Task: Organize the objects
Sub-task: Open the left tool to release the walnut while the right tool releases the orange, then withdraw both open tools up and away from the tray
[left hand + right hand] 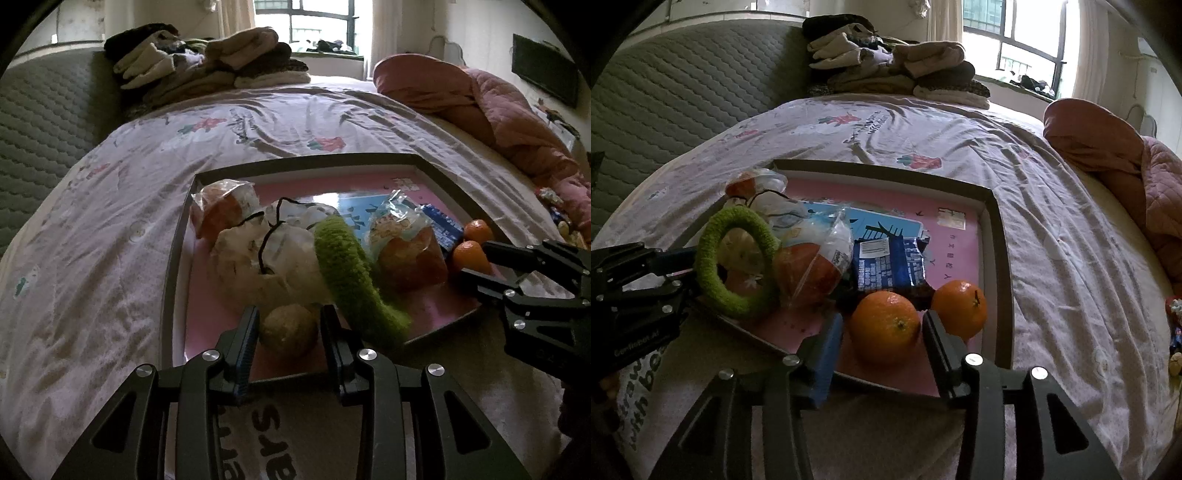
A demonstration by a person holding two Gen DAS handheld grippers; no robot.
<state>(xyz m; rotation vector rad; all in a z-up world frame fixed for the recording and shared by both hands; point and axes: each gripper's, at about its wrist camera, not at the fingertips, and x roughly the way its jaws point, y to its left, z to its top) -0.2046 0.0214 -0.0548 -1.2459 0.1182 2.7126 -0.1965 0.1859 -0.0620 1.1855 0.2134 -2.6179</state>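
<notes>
I work two grippers over a shallow tray (997, 236) on a bed (110, 229), both angled down at its near edge, sorting loose things into it. The right gripper (882, 332) straddles an orange (884, 325) that sits on the tray's pink floor; its fingers stand apart, a thin gap showing on each side, so the fruit looks set down, not gripped. To finish this step cleanly I would draw the gripper straight back along its own line, keeping the fingers wide, so neither pad nudges the orange into the second orange (960, 306) just beside it at the right, or the blue packet (890, 266) behind. The left gripper (290, 332) frames a brownish round fruit (288, 330) near the tray's front lip; its fingers look parted too, the blue-padded one very close to the fruit, though whether it touches I cannot tell. A green knitted ring (347, 273) leans just right of that fruit, against a crumpled white bag (266, 254).
</notes>
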